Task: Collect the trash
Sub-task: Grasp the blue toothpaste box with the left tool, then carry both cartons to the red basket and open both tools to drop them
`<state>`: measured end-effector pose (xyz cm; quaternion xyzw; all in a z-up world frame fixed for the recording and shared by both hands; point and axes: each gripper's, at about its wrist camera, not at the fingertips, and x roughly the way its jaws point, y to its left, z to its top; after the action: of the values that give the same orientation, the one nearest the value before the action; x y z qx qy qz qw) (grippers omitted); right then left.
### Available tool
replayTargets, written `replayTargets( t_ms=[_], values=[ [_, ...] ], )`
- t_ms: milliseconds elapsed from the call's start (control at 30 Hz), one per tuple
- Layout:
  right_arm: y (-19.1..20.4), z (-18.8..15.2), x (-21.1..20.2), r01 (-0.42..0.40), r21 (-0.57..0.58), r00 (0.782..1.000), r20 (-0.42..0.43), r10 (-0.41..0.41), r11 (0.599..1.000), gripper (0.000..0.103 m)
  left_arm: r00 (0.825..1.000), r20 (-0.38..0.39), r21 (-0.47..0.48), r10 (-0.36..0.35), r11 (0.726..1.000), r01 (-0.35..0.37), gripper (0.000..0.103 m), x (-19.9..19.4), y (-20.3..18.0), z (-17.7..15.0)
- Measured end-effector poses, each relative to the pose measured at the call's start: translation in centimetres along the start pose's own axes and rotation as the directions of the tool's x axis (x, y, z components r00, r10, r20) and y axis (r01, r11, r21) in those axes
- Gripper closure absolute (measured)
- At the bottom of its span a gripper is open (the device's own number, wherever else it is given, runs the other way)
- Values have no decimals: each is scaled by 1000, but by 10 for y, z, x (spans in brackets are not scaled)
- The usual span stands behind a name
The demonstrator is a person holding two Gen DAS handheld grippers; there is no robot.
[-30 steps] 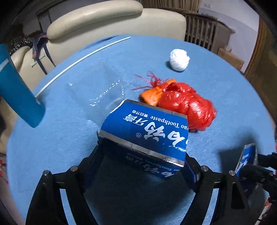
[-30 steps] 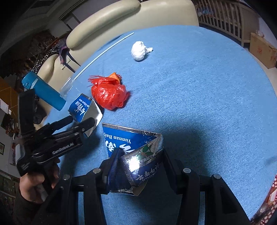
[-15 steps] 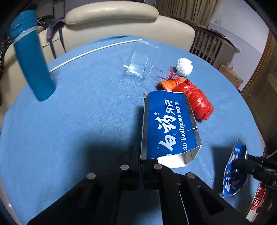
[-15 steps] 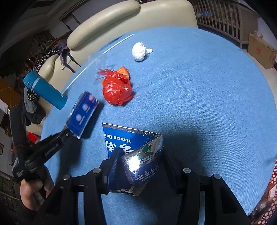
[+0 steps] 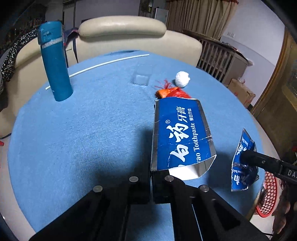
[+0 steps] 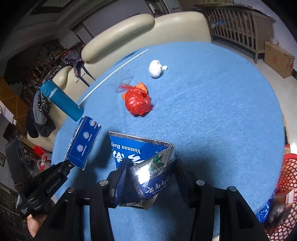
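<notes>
- A home living room is showing here: a cream leather sofa [image 5: 122,29] is standing at the far side of a round table [image 5: 74,139] wearing a blue cloth.
- Curtains [image 5: 196,16] are hanging far right, above a wooden slatted crib [image 5: 220,55].

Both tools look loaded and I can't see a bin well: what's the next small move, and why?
Probably carry both pieces toward the red basket at the table's right edge. The left tool pinches a toothpaste box piece, the right tool grips a crumpled box piece, both clear of the blue tablecloth.
</notes>
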<state>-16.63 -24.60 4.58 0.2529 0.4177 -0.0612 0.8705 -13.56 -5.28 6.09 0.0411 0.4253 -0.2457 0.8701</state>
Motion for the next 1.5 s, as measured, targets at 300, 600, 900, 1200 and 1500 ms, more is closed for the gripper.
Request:
replayTargets(
  t_ms=[300, 600, 900, 1200, 1500],
  values=[
    [-21, -15, -48, 7, 39, 996, 83, -10, 999, 51, 999, 48, 45, -16, 999, 14, 101, -1, -8, -6],
    [-64, -32, -92, 32, 120, 987, 152, -50, 992, 51, 995, 65, 117, -69, 991, 61, 101, -23, -49, -20],
    [-105, -48, -123, 59, 192, 977, 190, -96, 980, 51, 993, 48, 215, -110, 972, 97, 101, -30, -96, -33],
    [-152, -60, -161, 85, 262, 959, 239, -150, 961, 51, 987, 33, 302, -155, 943, 138, 101, -32, -150, -33],
    [-203, -76, -190, 124, 347, 941, 257, -221, 930, 51, 978, -1, 399, -207, 897, 190, 101, -31, -212, -40]
  ],
)
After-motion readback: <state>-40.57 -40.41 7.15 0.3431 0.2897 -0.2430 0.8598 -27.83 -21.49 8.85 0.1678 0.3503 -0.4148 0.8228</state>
